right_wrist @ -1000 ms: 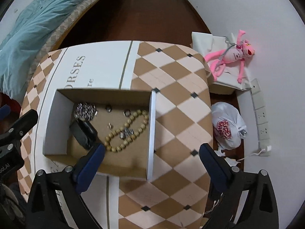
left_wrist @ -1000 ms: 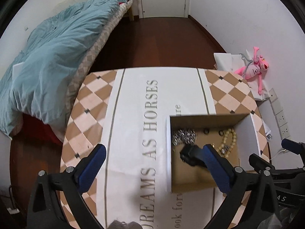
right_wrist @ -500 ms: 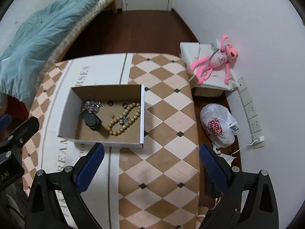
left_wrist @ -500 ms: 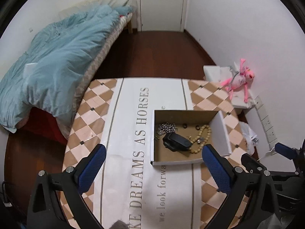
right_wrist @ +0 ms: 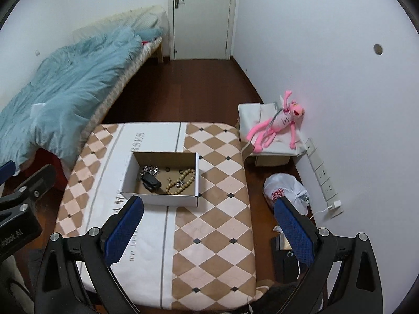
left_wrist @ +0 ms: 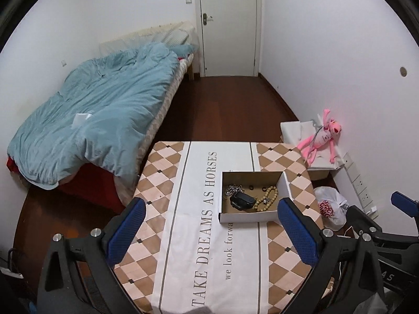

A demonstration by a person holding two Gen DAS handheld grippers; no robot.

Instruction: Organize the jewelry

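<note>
- The cardboard box (left_wrist: 252,216) sits on the table ahead of my left gripper (left_wrist: 209,230), toward its right finger; it holds a bead bracelet (left_wrist: 267,198), a silver chain (left_wrist: 233,190), a black case (left_wrist: 242,200) and small rings.
- From my right gripper (right_wrist: 207,229) the box lies ahead, toward the left finger.
- Both grippers are spread wide and carry nothing.
- To do this well, I judge I should descend straight over one piece, clear of the box walls.
- The tablecloth (left_wrist: 207,248) reads "TAKE DREAMS AS HORSES".

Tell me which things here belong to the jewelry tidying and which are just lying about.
Job: open cardboard box, wooden bead bracelet, silver chain pile, black watch.
Lying about: pink plush toy, white plastic bag, blue duvet.
</note>
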